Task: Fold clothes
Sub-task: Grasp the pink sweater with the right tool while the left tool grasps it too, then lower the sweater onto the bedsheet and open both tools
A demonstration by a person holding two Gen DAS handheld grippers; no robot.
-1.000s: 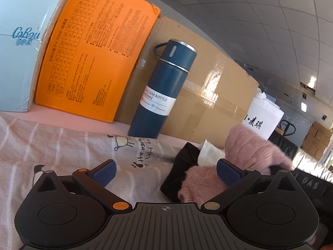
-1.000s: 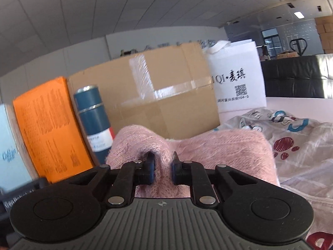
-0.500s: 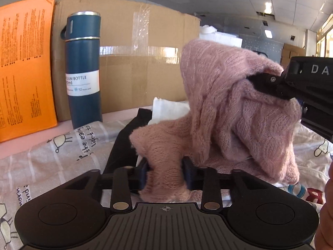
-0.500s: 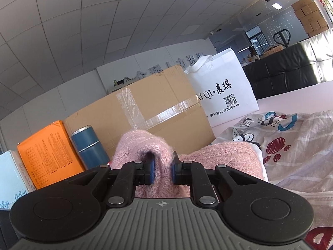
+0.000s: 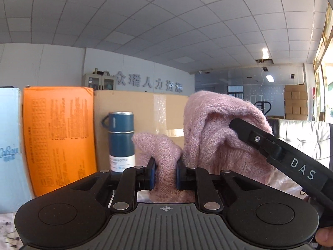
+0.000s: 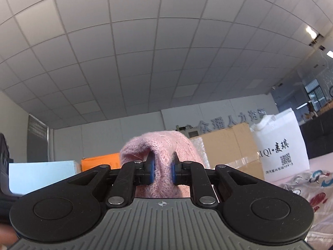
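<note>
Left wrist view shows the left tool (image 5: 165, 176) pinched on a bunch of the pink knitted sweater (image 5: 212, 133), while the right tool (image 5: 276, 152) reaches in from the right, its black arm buried in another fold higher up. From the right wrist view, the right tool (image 6: 162, 169) is likewise clamped on a hump of the pink sweater (image 6: 160, 150). Two grips set apart, both raised, would let the knit hang and spread between them, which I judge suits opening it out or bringing its edges together; which of the two cannot be told. Behind stand a blue vacuum bottle (image 5: 121, 141), an orange box (image 5: 58, 137), a taped cardboard box (image 5: 145, 112) and a white bag (image 6: 281, 143). Printed fabric (image 6: 312, 185) covers a pink surface (image 6: 316, 158). Ceiling tiles and an office wall with lettering fill the rest.
</note>
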